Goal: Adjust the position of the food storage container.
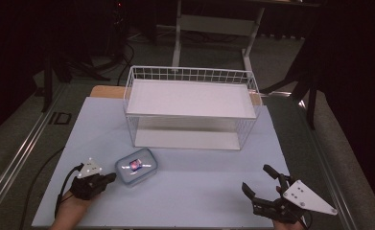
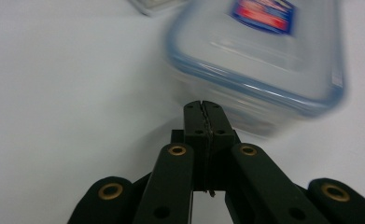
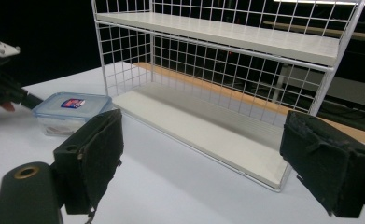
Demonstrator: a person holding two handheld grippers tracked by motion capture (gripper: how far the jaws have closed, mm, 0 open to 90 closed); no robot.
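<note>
My L gripper (image 1: pixel 109 178) has jaws pressed together w/ nothing between, tips just short of the plastic container (image 1: pixel 136 166), which lies at its 2 o'clock in the high view. Container sits on the table (image 1: pixel 185 191), approx 7 o'clock from the wire shelf rack (image 1: pixel 191 108). Lid label (image 2: pixel 263 13) is red/blue; text too blurred to read. R gripper (image 1: pixel 261 185) at the near R edge, jaws wide apart, empty.

Clear glossy plastic box (image 1: pixel 135 166); white wire rack (image 1: pixel 191 106); matt table (image 1: pixel 194 187).
</note>
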